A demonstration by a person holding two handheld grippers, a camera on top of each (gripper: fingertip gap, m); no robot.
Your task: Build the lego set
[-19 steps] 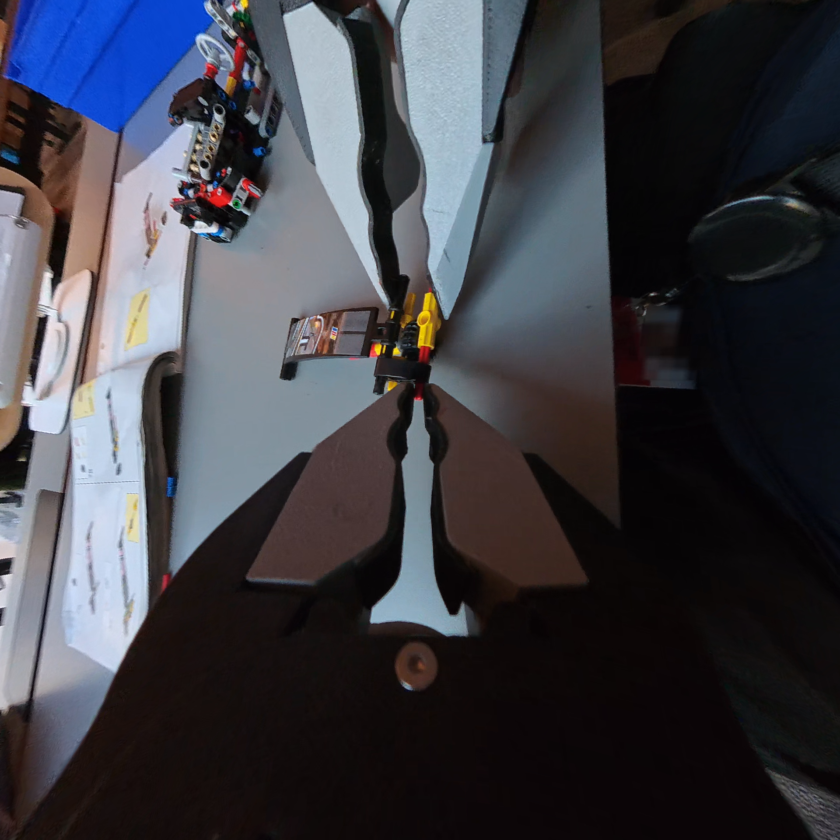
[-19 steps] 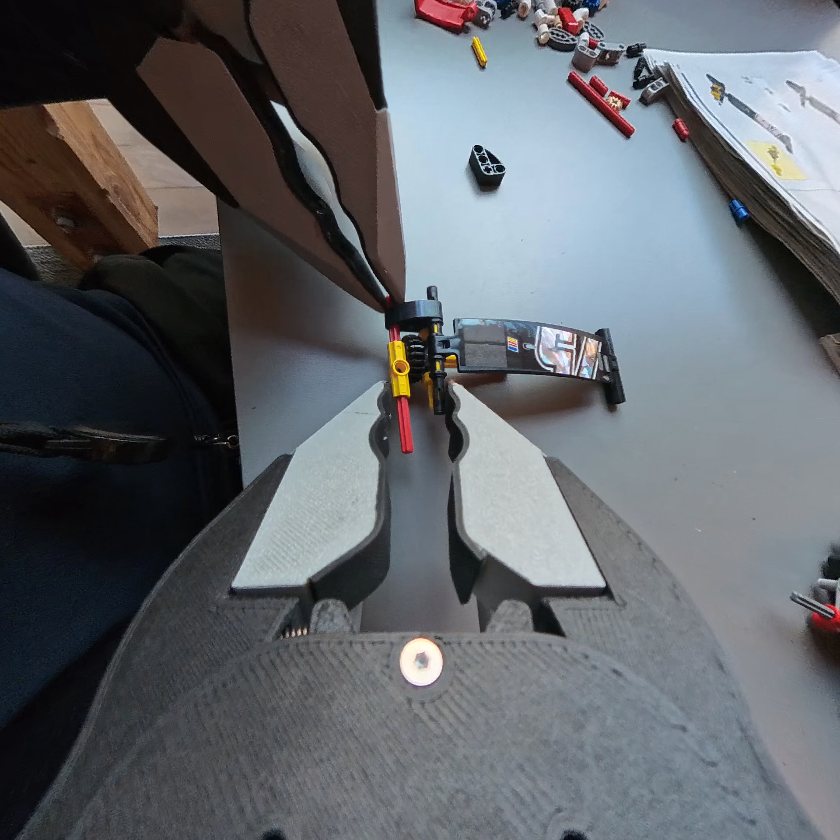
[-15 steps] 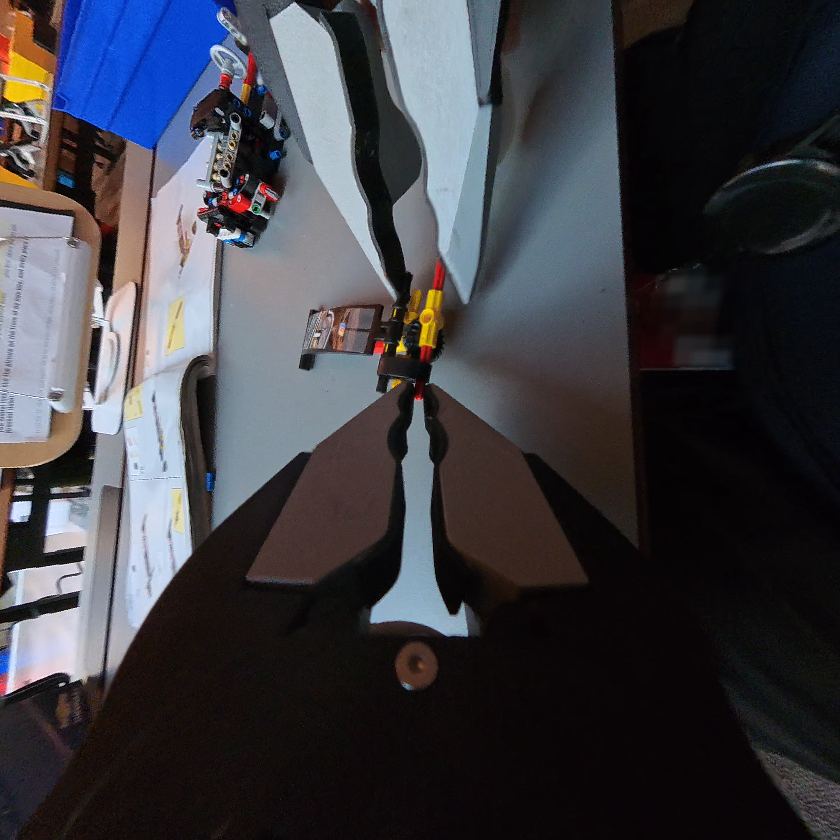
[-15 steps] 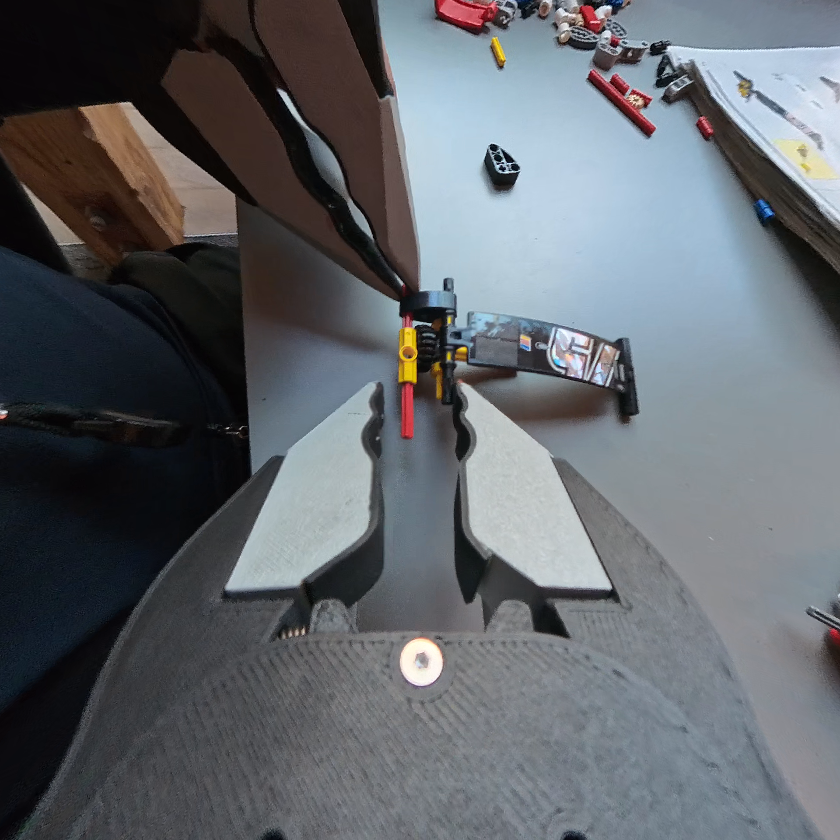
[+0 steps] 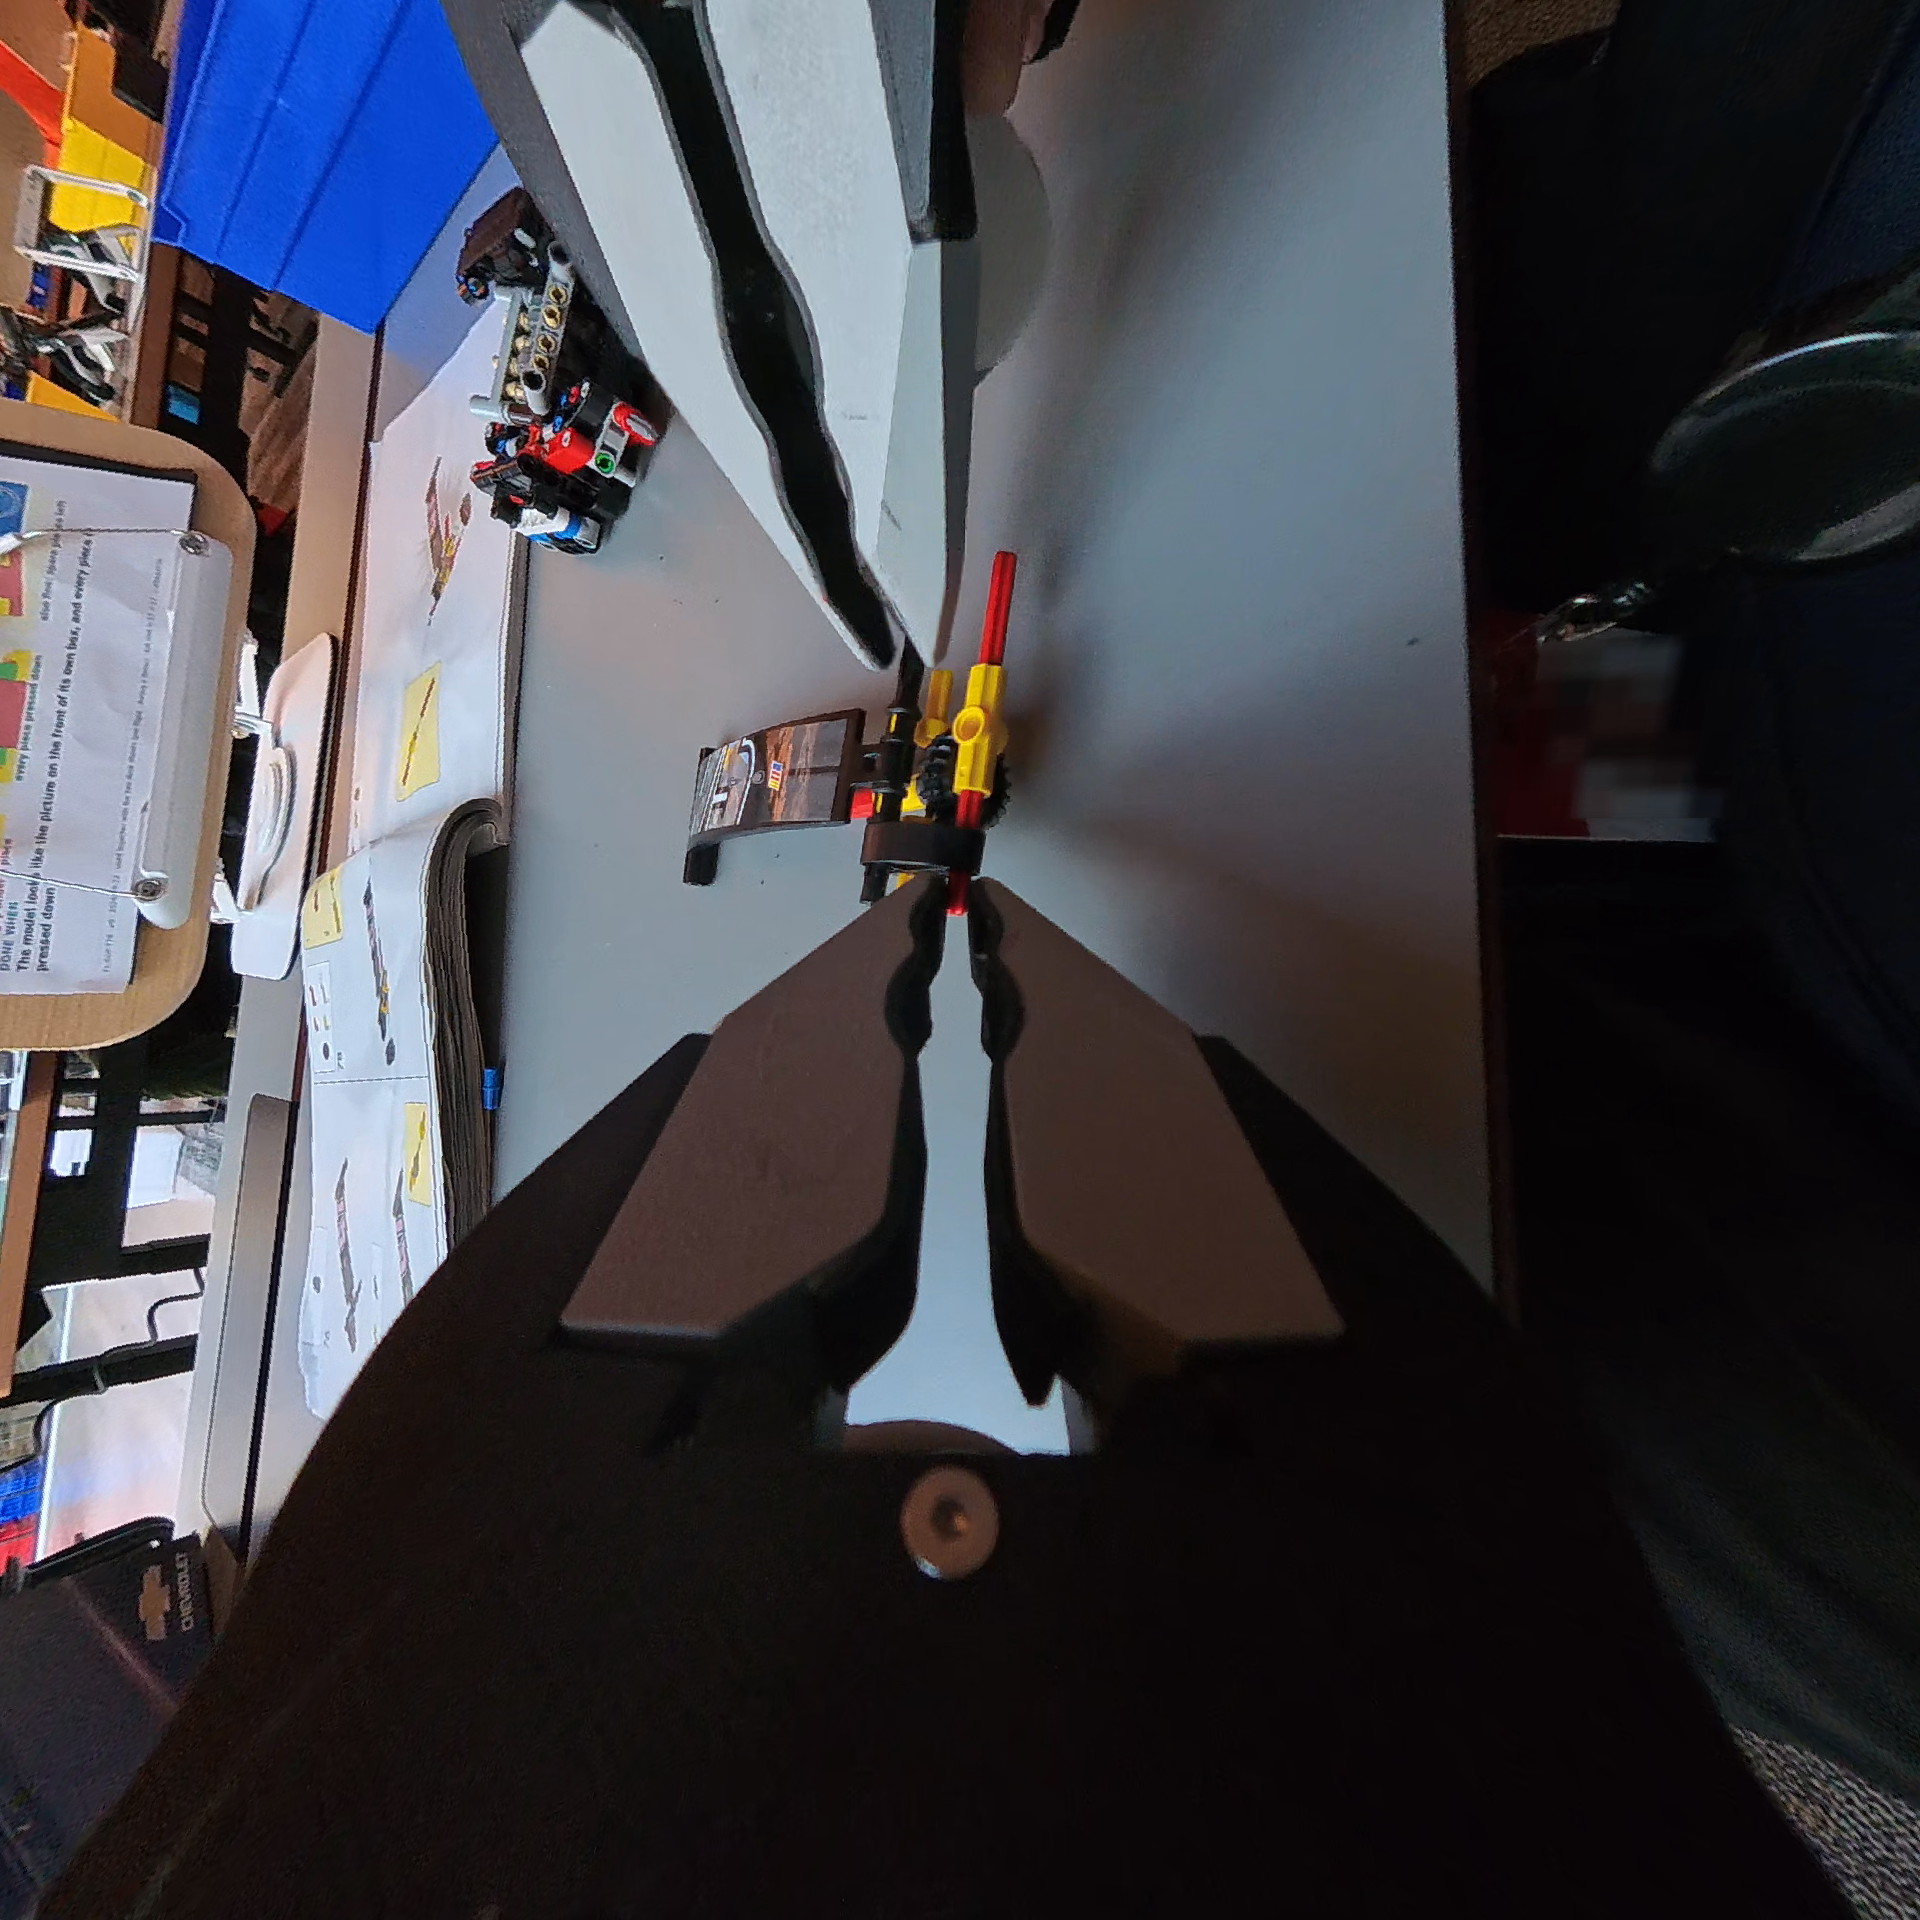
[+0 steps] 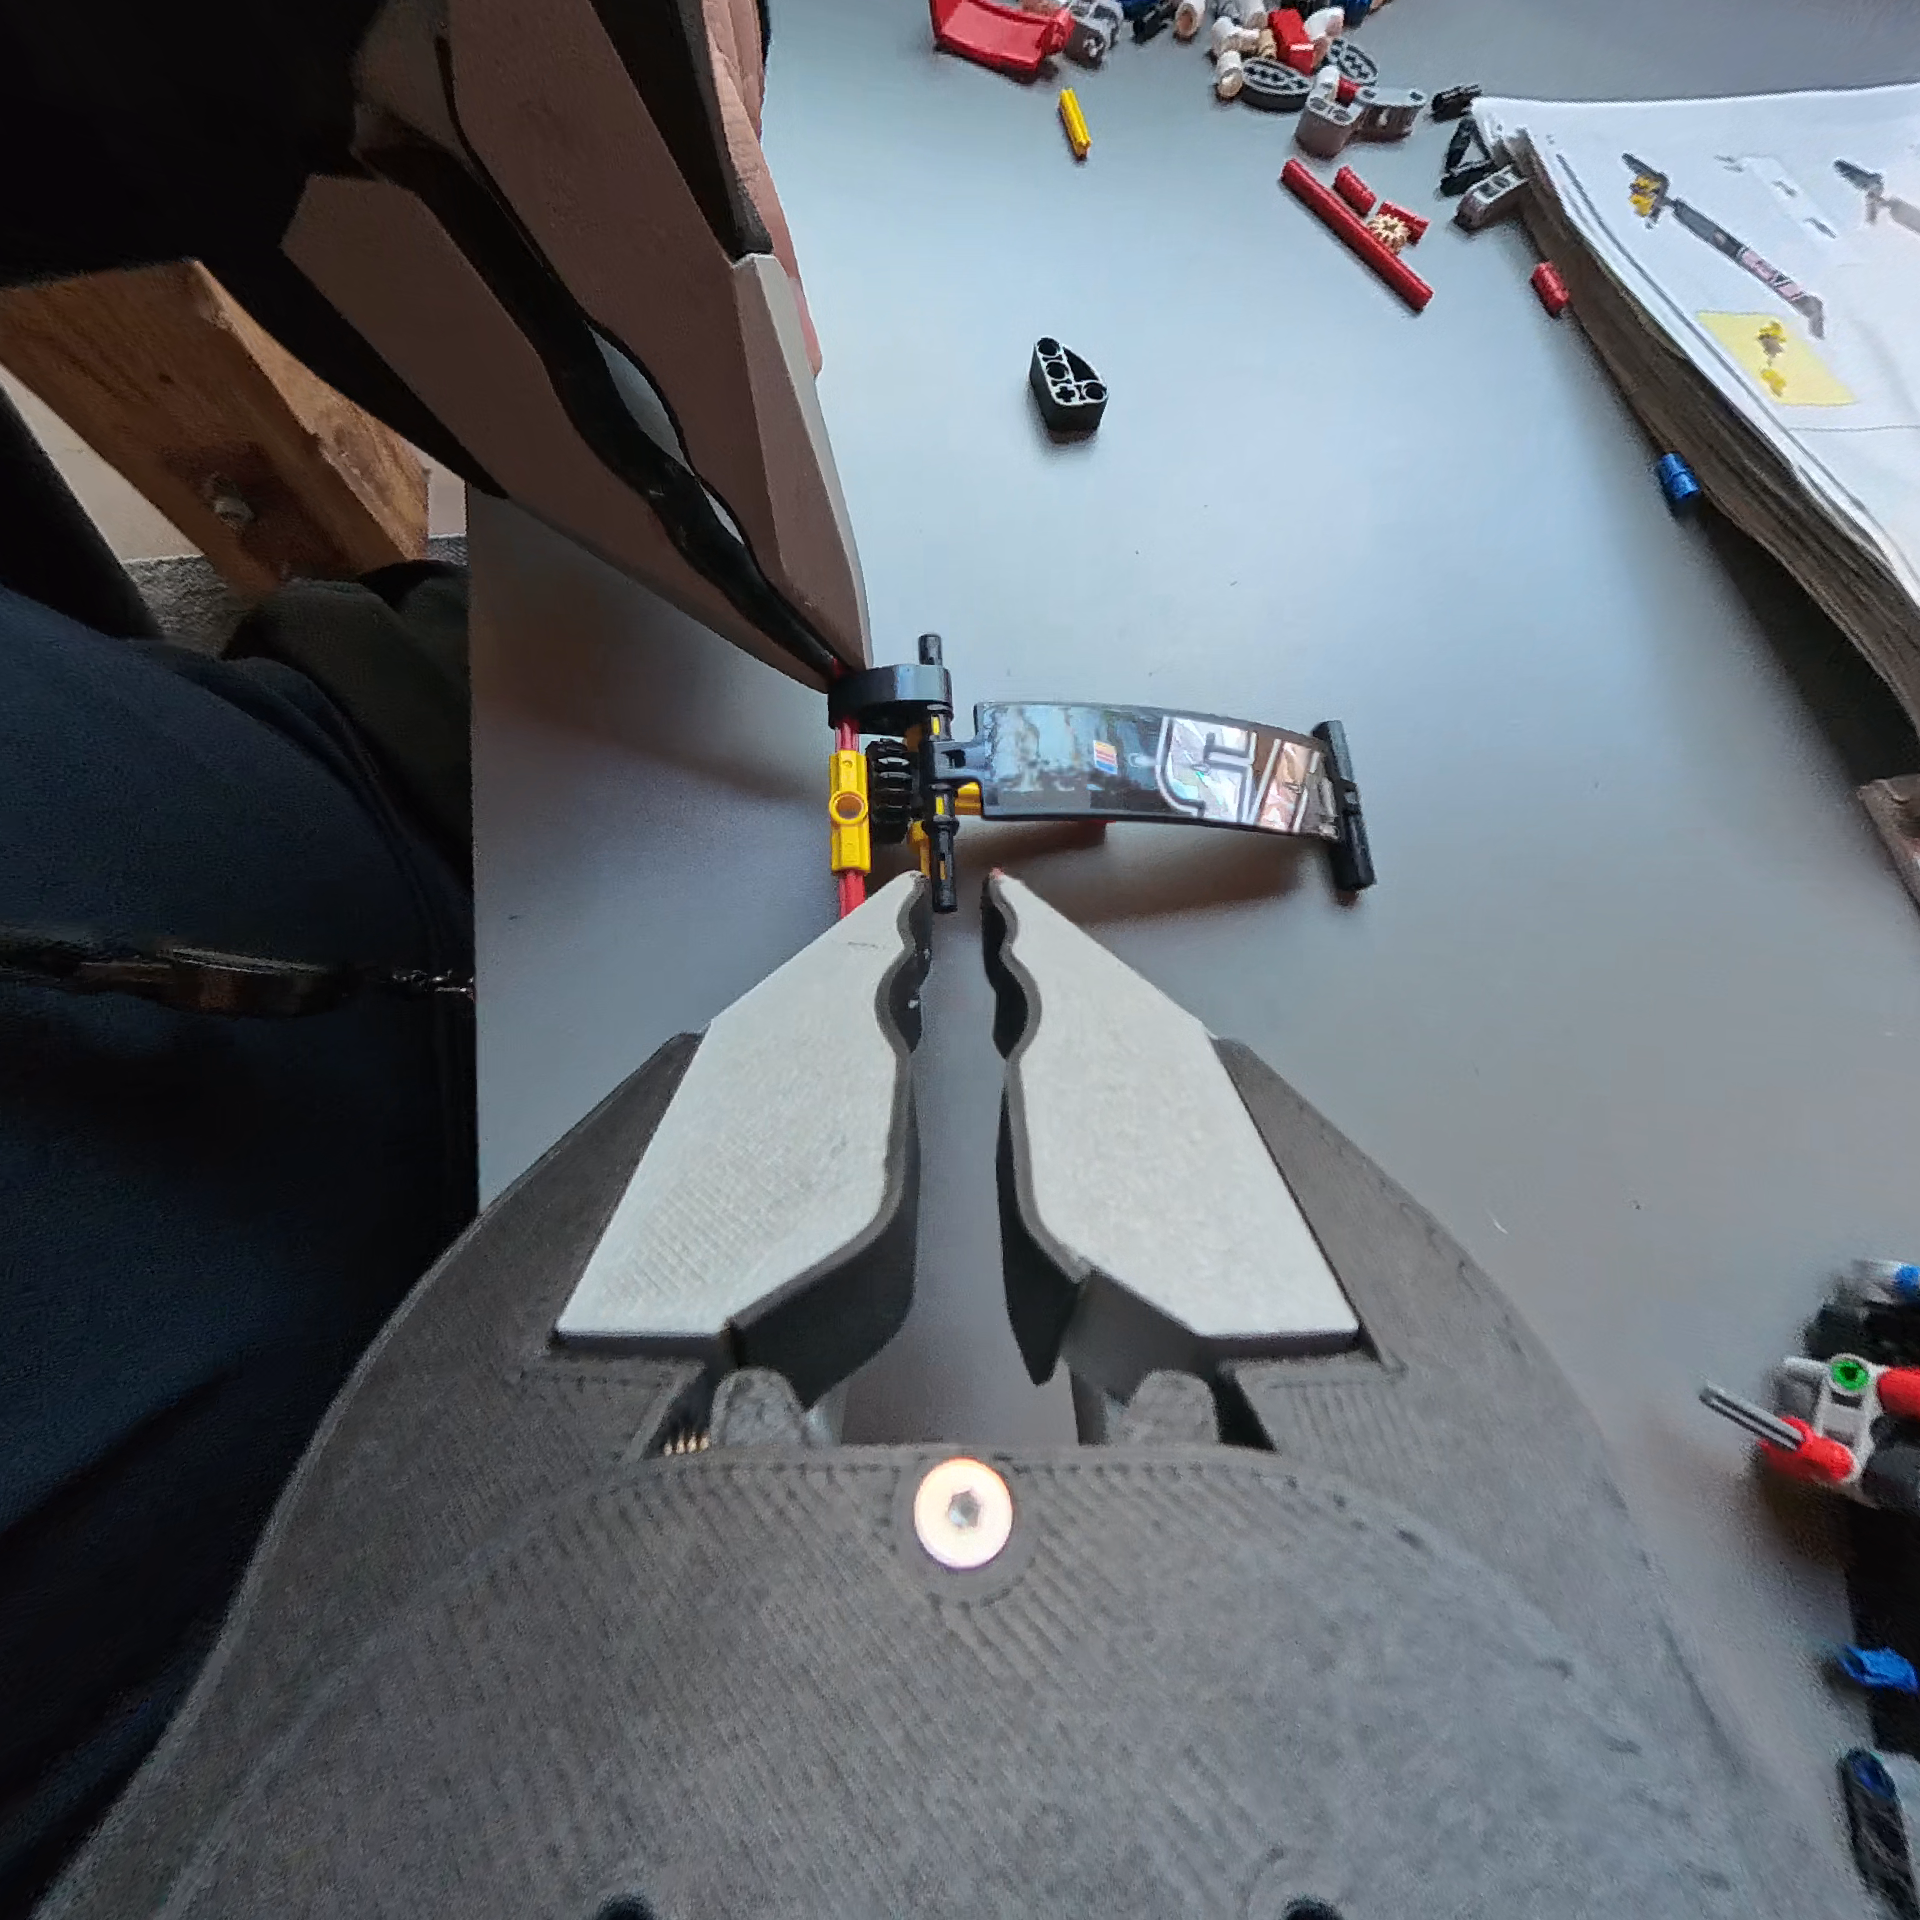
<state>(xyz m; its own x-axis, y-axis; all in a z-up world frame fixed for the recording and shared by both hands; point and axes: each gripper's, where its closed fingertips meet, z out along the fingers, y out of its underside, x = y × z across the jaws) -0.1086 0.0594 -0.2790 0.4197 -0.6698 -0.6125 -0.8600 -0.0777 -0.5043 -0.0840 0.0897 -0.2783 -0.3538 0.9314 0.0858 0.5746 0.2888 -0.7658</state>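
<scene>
two grippers meet on a small brick assembly at the table's near edge

the left gripper [image 5: 956,902], with brown fingers, is clamped on the end of a red axle [image 5: 995,613] that runs through the brick assembly [image 5: 914,774]. that assembly has one yellow connector [image 5: 977,727] on the axle, one black gear beside it, and one dark curved panel [image 6: 1153,769] bearing a sticker with lettering and a small striped flag; i leave the writing unread. the assembly sits low over the grey table [image 6: 1299,582], close to the edge nearest the person, whose dark clothing [image 6: 208,935] fills the space just beyond that edge.

the right gripper [image 6: 951,888], with grey fingers, comes from the opposite side. its jaws stand narrowly apart around the tip of a black pin [image 6: 940,852] sticking out of the assembly; the left pad seems to touch the pin while a sliver of gap shows at the other, so i cannot tell whether it truly grips.

open table lies past the panel. one black lift-arm piece [image 6: 1067,382] lies alone there, well apart. farther off is a heap of loose bricks [image 6: 1278,62], one long red axle [image 6: 1351,234] and a stack of printed instruction booklets [image 6: 1714,281] along the far side. one half-built model [image 5: 561,436] stands near the booklets. one mounted sheet of printed text [image 5: 78,707] stands off the table, beside a blue bin [image 5: 312,145].
</scene>
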